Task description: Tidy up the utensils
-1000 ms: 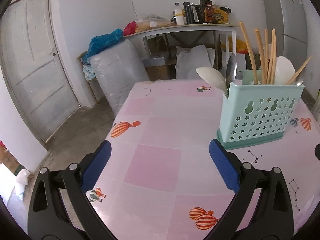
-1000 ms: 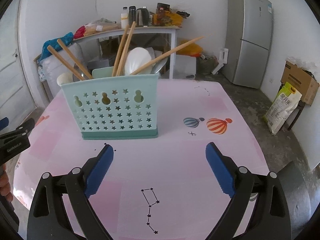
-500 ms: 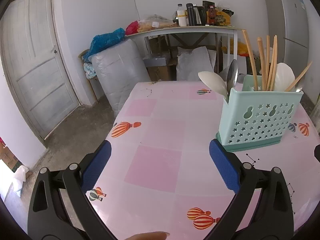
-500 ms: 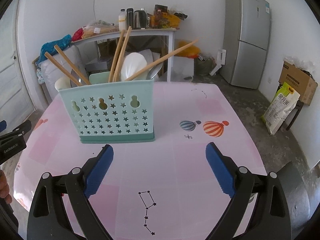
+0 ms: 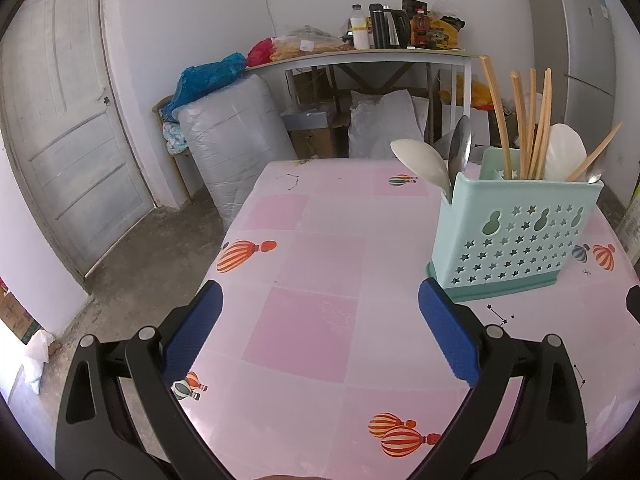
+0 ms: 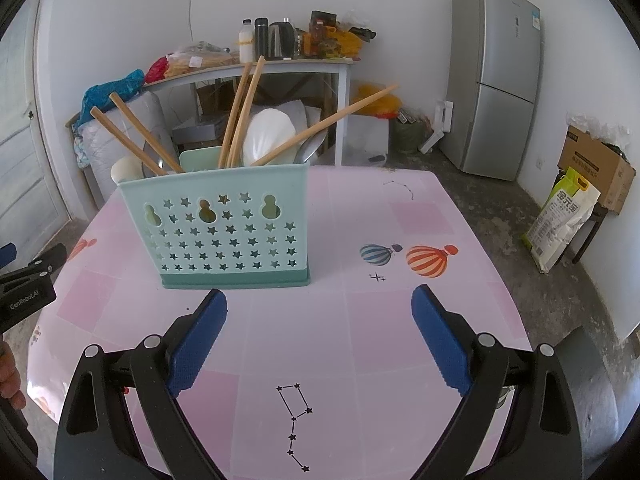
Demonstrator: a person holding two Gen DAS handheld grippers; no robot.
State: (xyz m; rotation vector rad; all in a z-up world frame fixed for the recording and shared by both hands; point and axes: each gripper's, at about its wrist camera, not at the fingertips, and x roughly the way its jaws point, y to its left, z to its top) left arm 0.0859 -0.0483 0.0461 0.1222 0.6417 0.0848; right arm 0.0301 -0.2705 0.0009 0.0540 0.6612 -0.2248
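Step in hand, as judged: the sorting looks finished or near it. No loose utensil shows anywhere on the table; everything visible sits in the caddy. Next move calls for a check of the table edges for strays, or simply drawing both tools away.

Left gripper: fingers released, spread wide, nothing between them. It hovers over the near left part of the table, above bare pink cloth. The caddy stands ahead and to the right of it, toward the table's right edge; its near corner appears just beyond the right blue pad, apart from it as far as can be told.

Caddy contents, left to right in the left wrist view: 1 white spoon and 1 steel spoon in the left end, wooden chopsticks upright in the middle, another white spoon behind them, 1 chopstick leaning out right.

Right gripper: fingers also released and wide, holding nothing. The caddy stands ahead and left of centre, its base just beyond the left blue pad, not touching. Chopsticks fan out of the top. The left tool's body shows at the left edge of this view, with part of a hand below it.
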